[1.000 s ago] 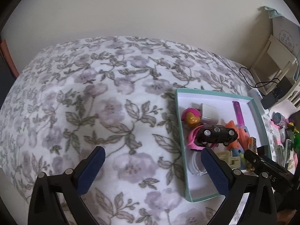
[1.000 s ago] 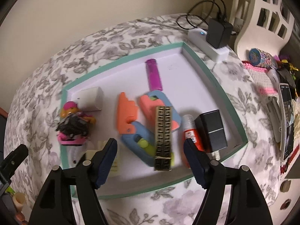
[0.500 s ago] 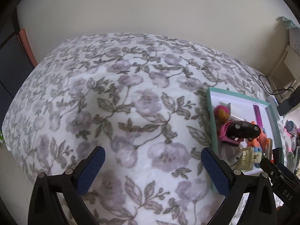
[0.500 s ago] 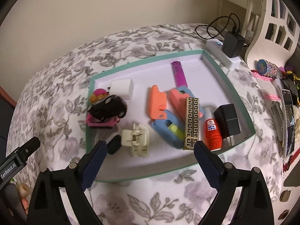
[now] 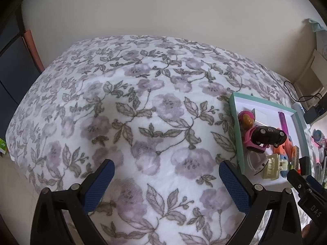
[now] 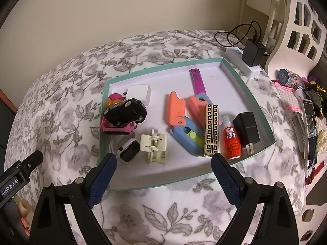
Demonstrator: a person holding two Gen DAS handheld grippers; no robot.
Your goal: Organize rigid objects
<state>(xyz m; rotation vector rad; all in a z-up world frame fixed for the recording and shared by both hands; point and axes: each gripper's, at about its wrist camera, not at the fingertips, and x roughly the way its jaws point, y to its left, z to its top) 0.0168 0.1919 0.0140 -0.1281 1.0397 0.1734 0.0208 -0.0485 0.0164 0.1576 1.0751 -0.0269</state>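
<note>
A teal-rimmed white tray lies on the flowered blanket. Inside it are a black toy car atop a pink toy, a cream hair clip, a white cube charger, orange and blue plastic pieces, a gold-patterned bar, a red-labelled bottle, a black plug and a purple tube. My right gripper hangs open above the tray's near edge, holding nothing. My left gripper is open over bare blanket, left of the tray.
A white power strip with a black adapter and cables sits beyond the tray. A white lattice rack stands at the right, with a phone, pink beaded item and small clutter beside it. The wall runs behind the bed.
Both grippers have pulled back from the tray. The right one rose and drew away; the left one swung leftward over the blanket. Nothing in the tray moved.
</note>
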